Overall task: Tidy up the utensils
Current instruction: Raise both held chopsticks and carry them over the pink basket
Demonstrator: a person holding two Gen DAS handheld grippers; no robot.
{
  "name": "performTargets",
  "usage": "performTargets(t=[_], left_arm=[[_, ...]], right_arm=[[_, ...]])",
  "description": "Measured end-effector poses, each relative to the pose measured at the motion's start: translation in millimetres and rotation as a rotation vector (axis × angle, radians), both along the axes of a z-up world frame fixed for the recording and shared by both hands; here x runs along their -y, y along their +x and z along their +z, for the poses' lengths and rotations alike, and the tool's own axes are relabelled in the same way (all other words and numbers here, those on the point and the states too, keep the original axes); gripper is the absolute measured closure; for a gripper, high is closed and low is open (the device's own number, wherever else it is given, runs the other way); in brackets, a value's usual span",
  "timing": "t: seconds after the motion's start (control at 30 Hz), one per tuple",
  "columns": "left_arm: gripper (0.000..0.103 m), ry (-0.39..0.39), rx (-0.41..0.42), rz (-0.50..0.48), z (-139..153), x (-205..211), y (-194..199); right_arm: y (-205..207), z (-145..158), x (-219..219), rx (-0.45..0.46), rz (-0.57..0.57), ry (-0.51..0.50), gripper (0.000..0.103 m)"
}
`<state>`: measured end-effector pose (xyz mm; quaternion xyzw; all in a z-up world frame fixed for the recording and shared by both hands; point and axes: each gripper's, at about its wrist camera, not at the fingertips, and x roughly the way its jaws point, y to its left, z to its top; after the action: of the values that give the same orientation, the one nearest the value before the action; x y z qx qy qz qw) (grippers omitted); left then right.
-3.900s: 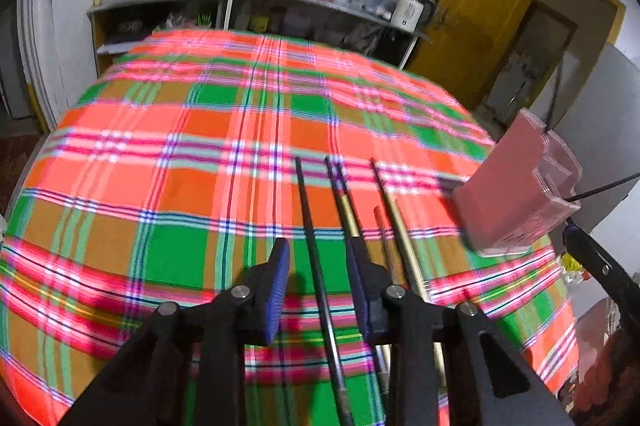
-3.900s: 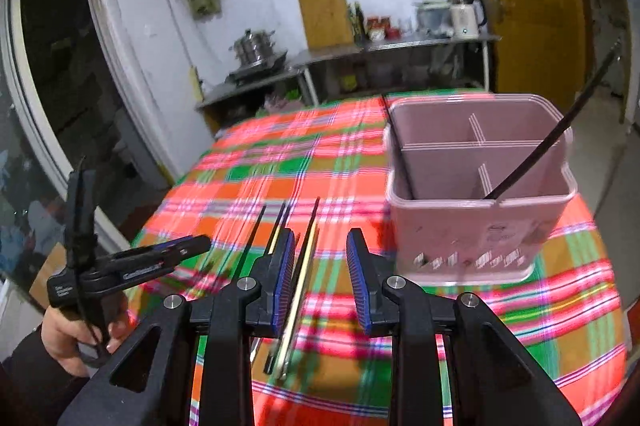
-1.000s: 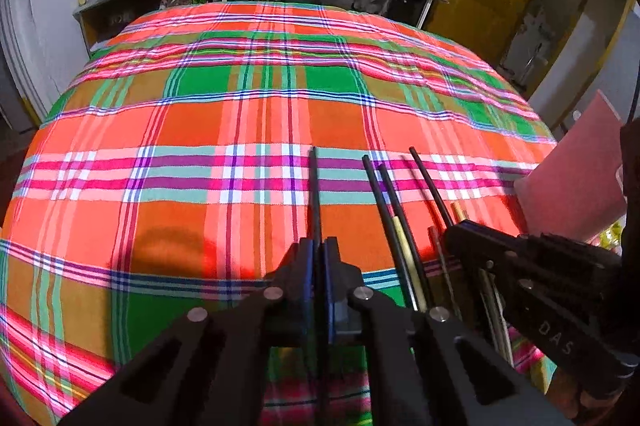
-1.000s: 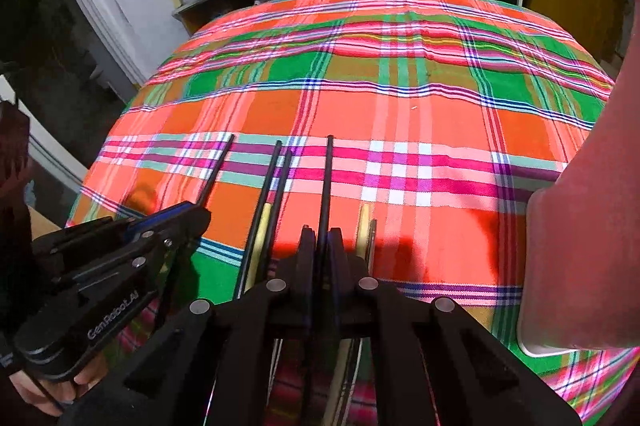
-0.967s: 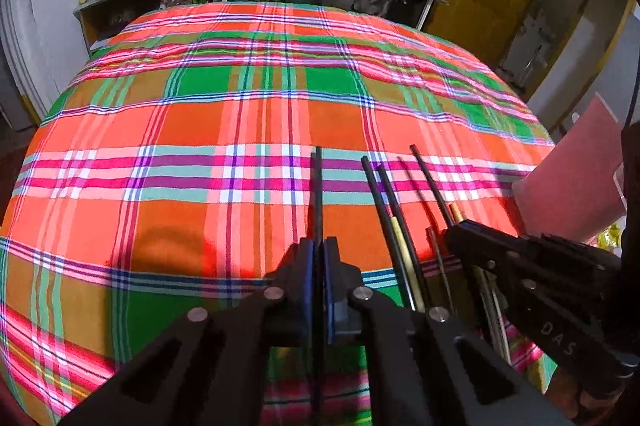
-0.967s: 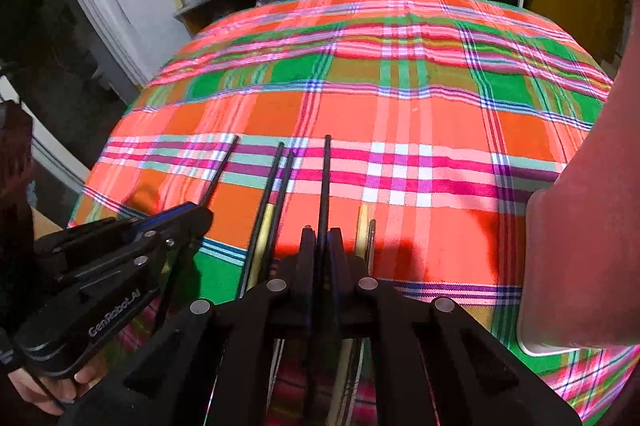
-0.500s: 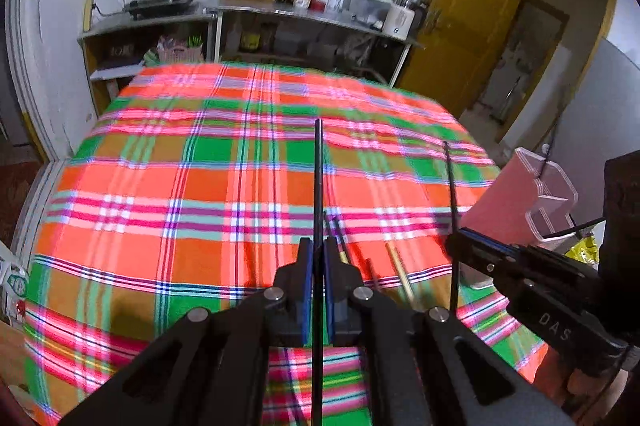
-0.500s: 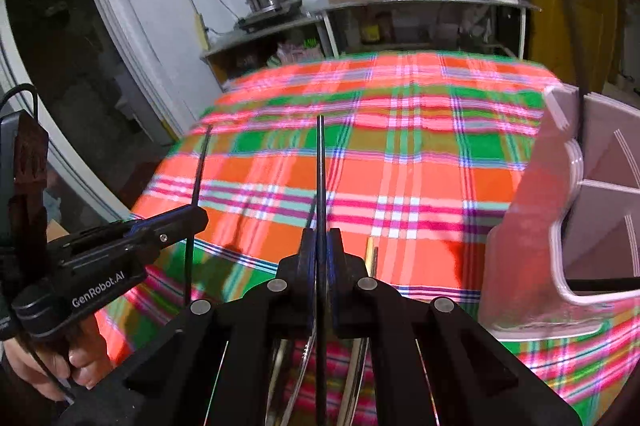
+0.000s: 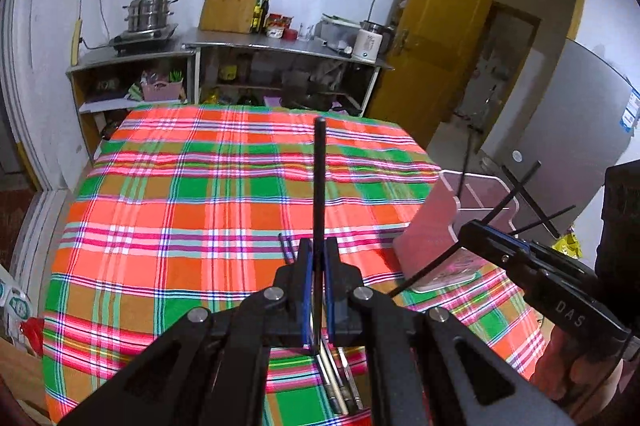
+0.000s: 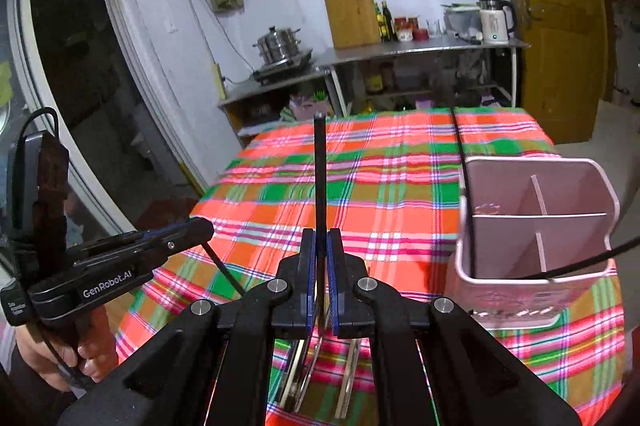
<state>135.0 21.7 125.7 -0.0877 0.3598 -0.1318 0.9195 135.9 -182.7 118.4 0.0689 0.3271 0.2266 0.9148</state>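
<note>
Above a table with a bright plaid cloth (image 9: 168, 226), two hand-held grippers each pinch one black chopstick. Clamped in the left gripper (image 9: 315, 258), one chopstick (image 9: 319, 182) points away from the camera; the right gripper (image 10: 322, 254) grips another chopstick (image 10: 320, 178) the same way. A pink divided holder (image 10: 536, 226) nearby already has a few sticks inside. Several utensils (image 10: 304, 374) remain on the cloth, so sorting looks partly done.
</note>
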Motion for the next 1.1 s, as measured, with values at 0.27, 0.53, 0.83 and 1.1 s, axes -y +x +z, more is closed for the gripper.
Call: performTargets(t=[0.27, 0.53, 0.83, 1.1], left_arm=[[0.097, -0.016, 0.029, -0.046, 26, 20, -9], [0.097, -0.061, 0.040, -0.135, 48, 60, 2], [0.097, -0.109, 0.129, -0.212, 97, 106, 21], [0.097, -0.097, 0.137, -0.225, 90, 138, 53]], right_arm=[[-18, 20, 29, 0.048, -0.040, 0.031, 0.098], [-29, 40, 66, 0.087, -0.117, 0.040, 0.098], [-29, 89, 111, 0.193, -0.226, 0.059, 0.098], [-7, 81, 123, 0.192, -0.275, 0.052, 0.098]])
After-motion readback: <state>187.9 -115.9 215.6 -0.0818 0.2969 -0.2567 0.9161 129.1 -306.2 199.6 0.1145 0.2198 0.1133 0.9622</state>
